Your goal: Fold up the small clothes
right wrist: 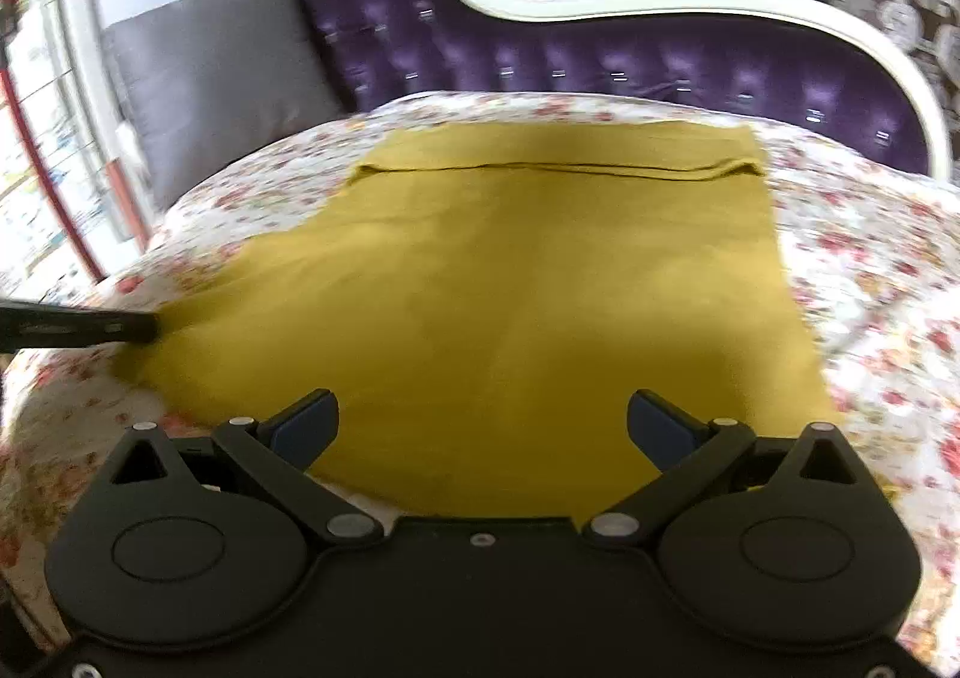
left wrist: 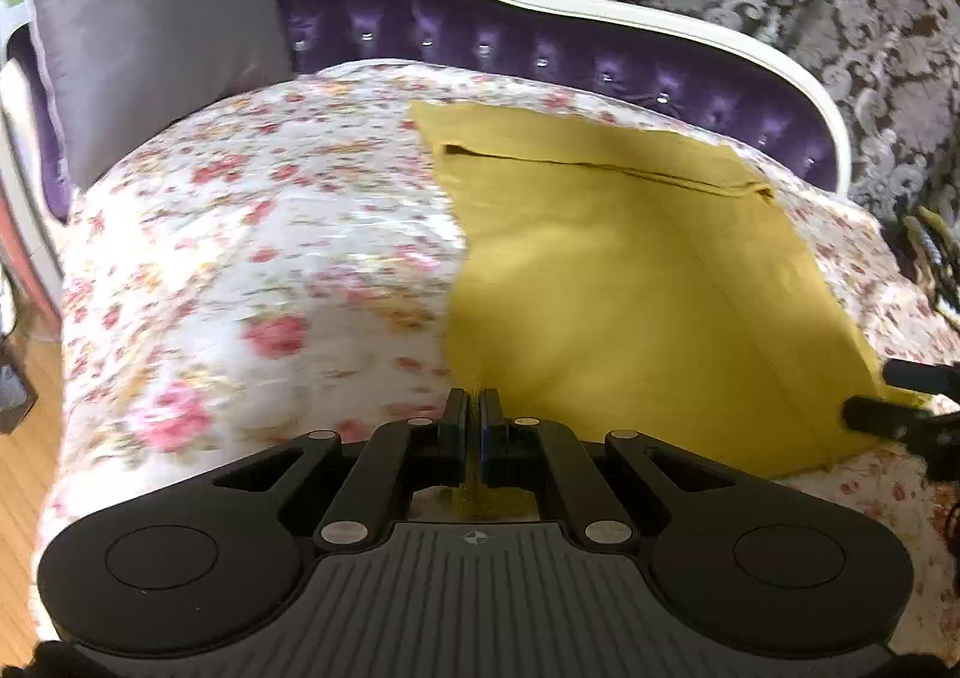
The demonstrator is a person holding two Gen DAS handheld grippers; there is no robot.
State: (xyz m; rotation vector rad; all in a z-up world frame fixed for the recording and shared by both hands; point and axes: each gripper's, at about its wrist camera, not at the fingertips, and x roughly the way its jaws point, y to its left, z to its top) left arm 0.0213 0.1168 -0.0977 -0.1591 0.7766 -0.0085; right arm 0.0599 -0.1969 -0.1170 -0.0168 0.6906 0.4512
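From my left wrist view, my left gripper [left wrist: 474, 408] is clamped shut on the near left corner of the mustard garment [left wrist: 636, 282]; a sliver of yellow cloth shows pinched between the pads. The garment lies flat on the floral bedspread [left wrist: 252, 258], its far edge near the purple headboard [left wrist: 420, 6], with one fold already turned over along that far edge. My right gripper [left wrist: 888, 408] shows at the garment's near right corner, though too blurred to read there.

From my right wrist view, my right gripper [right wrist: 483, 426] stands wide, pads apart over the garment's near edge, gripping nothing; I judge the folding barely begun, one corner seized, the main folds toward the headboard still left.
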